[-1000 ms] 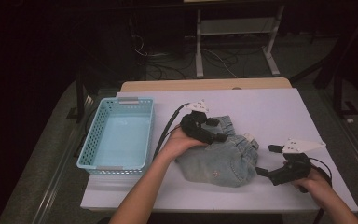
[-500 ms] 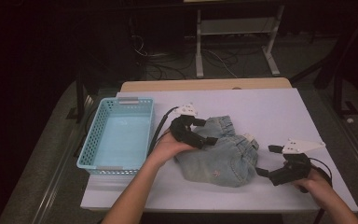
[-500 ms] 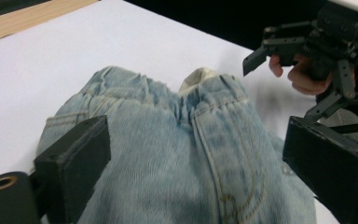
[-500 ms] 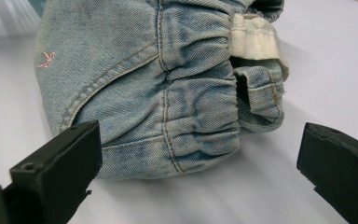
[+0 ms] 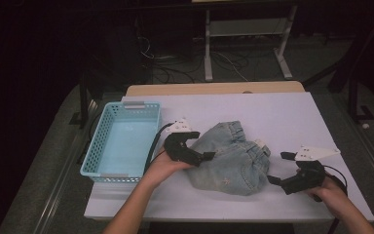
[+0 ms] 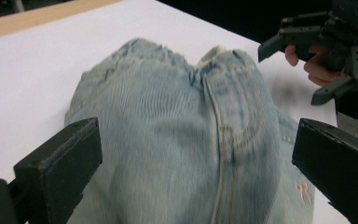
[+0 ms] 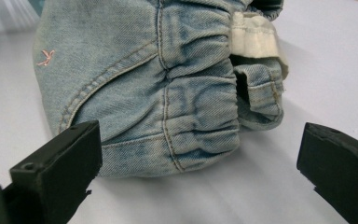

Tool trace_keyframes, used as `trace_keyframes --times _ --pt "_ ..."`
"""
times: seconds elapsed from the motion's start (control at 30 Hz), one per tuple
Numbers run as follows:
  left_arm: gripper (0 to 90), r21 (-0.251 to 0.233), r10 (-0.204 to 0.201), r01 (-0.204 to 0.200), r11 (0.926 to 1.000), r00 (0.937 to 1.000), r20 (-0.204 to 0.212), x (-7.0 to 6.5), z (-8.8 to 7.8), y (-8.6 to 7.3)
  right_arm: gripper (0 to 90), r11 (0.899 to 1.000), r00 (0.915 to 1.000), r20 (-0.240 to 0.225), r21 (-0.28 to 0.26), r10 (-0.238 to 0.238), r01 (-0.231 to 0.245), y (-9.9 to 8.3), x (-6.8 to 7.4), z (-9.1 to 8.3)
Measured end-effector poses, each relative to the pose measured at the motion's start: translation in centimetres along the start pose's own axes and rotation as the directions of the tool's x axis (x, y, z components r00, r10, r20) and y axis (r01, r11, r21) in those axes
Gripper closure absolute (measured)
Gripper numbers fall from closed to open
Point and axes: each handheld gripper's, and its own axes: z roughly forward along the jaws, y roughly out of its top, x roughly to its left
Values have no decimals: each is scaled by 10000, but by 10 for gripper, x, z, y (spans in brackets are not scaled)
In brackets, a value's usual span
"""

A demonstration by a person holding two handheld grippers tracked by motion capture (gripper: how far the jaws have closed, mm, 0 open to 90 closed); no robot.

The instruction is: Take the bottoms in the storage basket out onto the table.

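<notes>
A folded pair of light blue jeans (image 5: pixel 233 158) lies on the white table (image 5: pixel 282 117), just right of centre. My left gripper (image 5: pixel 204 146) is at the jeans' left edge. Its jaws have just been opening and now stand wide. In the left gripper view the denim (image 6: pixel 177 116) lies between the jaws of the left gripper (image 6: pixel 198 163), and the pads do not press it. My right gripper (image 5: pixel 276 168) is open too and faces the jeans' right end, a little apart from it. In the right gripper view the elastic waistband (image 7: pixel 200 107) lies ahead of the right gripper (image 7: pixel 196 168).
A light blue plastic basket (image 5: pixel 135 104) stands on the table's left side, with nothing in it. Bare white table surrounds the jeans at the back and right. The right gripper (image 6: pixel 291 74) shows far off in the left gripper view. Beyond the table are a dark floor, cables and a metal stand (image 5: pixel 246 29).
My left gripper has slid from the top of the jeans to their left edge, and its jaws have spread. The jeans lie flatter. The right gripper has stayed in place.
</notes>
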Motion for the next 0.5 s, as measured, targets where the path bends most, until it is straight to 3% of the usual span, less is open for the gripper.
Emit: trace_keyframes --times 0.5 --pt "14 -257 -219 195 9995 9953 -940 -21 -20 -33 1 10000 10000 65 -18 13 -13 -1 -1 -2"
